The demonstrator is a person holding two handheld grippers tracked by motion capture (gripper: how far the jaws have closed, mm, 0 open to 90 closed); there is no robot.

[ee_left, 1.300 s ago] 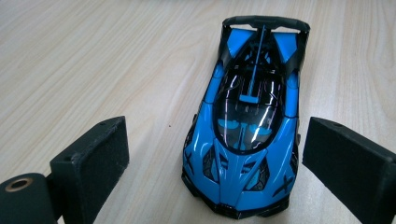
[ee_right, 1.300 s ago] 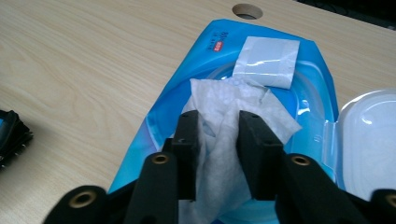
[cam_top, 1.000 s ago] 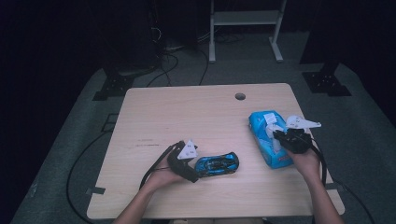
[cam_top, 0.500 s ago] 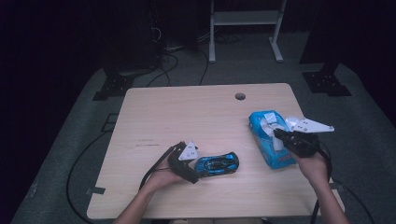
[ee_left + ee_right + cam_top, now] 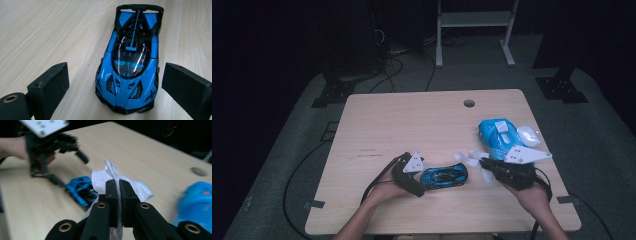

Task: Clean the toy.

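A blue and black toy car [image 5: 443, 176] [image 5: 128, 65] [image 5: 81, 190] lies on the wooden table [image 5: 412, 125] near its front edge. My left gripper [image 5: 417, 175] [image 5: 117, 87] is open, its jaws standing either side of the car's nose without touching it. My right gripper [image 5: 484, 164] [image 5: 118, 192] is shut on a white wet wipe [image 5: 471, 158] [image 5: 112, 178], held above the table just right of the car. A blue wipe pack [image 5: 496, 137] [image 5: 197, 197] lies farther right with its lid flap up.
A round cable hole [image 5: 469, 103] [image 5: 198, 171] sits near the table's far edge. A white frame stand [image 5: 472, 25] and black equipment bases [image 5: 562, 85] are on the floor beyond. Cables [image 5: 307, 165] trail off the table's left side.
My right gripper has pulled a white wipe out of the blue pack and carried it left toward the car. The left gripper and the car have stayed put.
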